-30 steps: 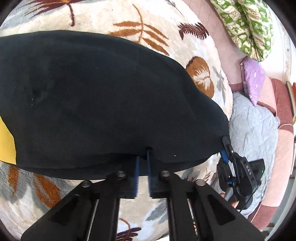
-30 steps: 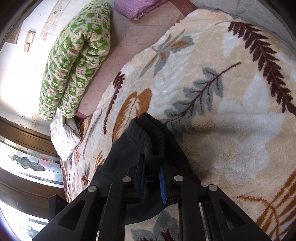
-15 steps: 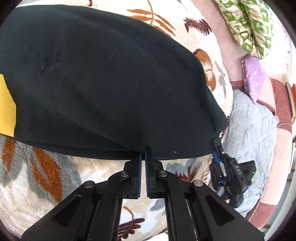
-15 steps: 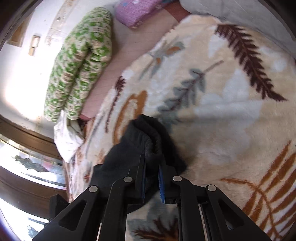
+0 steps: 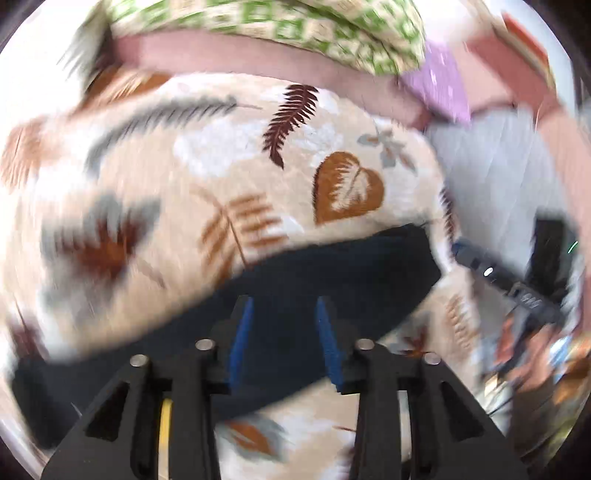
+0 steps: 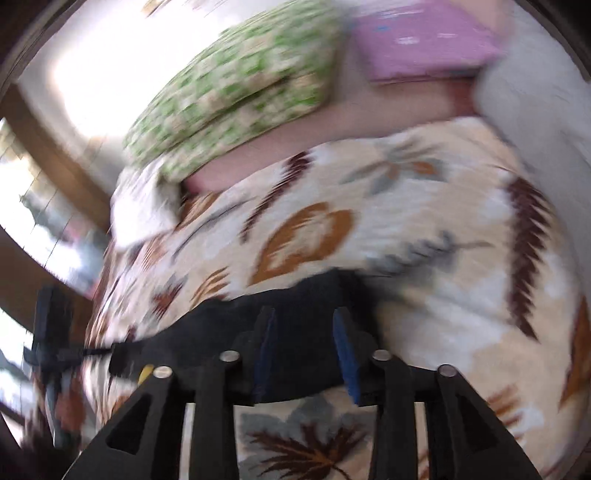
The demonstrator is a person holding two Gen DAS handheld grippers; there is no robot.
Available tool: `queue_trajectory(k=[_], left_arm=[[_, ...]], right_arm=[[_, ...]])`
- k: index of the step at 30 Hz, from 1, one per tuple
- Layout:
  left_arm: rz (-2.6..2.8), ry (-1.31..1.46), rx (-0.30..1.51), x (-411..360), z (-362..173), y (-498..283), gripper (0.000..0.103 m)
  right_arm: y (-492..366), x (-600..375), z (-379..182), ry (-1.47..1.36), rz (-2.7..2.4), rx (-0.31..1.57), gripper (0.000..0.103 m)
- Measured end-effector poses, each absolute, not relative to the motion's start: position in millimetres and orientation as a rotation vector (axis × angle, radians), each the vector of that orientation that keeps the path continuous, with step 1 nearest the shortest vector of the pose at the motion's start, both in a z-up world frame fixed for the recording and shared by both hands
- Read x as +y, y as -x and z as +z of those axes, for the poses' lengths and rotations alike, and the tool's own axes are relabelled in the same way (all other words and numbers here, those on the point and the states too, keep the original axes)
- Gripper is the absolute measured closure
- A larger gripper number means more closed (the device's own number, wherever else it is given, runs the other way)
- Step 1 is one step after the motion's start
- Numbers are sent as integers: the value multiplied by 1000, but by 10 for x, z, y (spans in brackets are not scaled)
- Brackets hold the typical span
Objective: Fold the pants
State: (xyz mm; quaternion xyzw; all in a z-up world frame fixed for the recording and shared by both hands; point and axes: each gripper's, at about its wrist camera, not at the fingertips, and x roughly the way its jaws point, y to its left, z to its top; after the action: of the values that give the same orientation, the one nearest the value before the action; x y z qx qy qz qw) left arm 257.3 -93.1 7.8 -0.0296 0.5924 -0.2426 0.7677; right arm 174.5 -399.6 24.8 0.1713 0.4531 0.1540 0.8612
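The black pants (image 5: 332, 273) lie as a flat dark band on the leaf-patterned blanket (image 5: 184, 162). A thin yellow stripe (image 5: 164, 424) shows at their left. My left gripper (image 5: 282, 314) is open, its blue pads over the cloth and holding nothing. In the right wrist view the pants (image 6: 306, 295) lie under my right gripper (image 6: 304, 321), which is open too, with the yellow stripe (image 6: 145, 372) at the left. My right gripper also shows at the right edge of the left wrist view (image 5: 458, 248). Both views are motion-blurred.
A green patterned pillow (image 5: 280, 26) and a purple cushion (image 5: 439, 85) lie at the head of the bed on a pink sheet (image 5: 229, 59). A grey quilt (image 5: 495, 173) lies to the right. A window with a wooden frame (image 6: 51, 155) is at the left.
Both grippers have opened and let go of the pants. The pants have dropped from a held-up sheet to a flat band on the blanket. Both cameras have swung towards the pillows.
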Motion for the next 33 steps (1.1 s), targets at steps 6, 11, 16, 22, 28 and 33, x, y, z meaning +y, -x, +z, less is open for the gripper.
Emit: queue_trajectory(k=[6, 11, 16, 22, 28, 33], left_arm=[[-638, -111, 1367, -1214, -205, -3003, 69], [-740, -282, 1372, -1378, -351, -3027, 69], [-769, -335, 1421, -1492, -603, -3032, 69], [-814, -350, 1384, -1591, -668, -2897, 73], [-755, -392, 1333, -1634, -636, -2885, 73], [-703, -432, 1316, -1685, -767, -2836, 68]], right_arm=[[-2430, -3149, 67, -3, 502, 1100, 62], [-2710, -2851, -297, 195, 547, 1224, 63], [-2807, -2753, -581, 275, 580, 1317, 60], [-2699, -2765, -589, 320, 619, 1253, 88], [-2640, -2871, -428, 323, 602, 1181, 94], [-2659, -2920, -600, 320, 543, 1175, 94]])
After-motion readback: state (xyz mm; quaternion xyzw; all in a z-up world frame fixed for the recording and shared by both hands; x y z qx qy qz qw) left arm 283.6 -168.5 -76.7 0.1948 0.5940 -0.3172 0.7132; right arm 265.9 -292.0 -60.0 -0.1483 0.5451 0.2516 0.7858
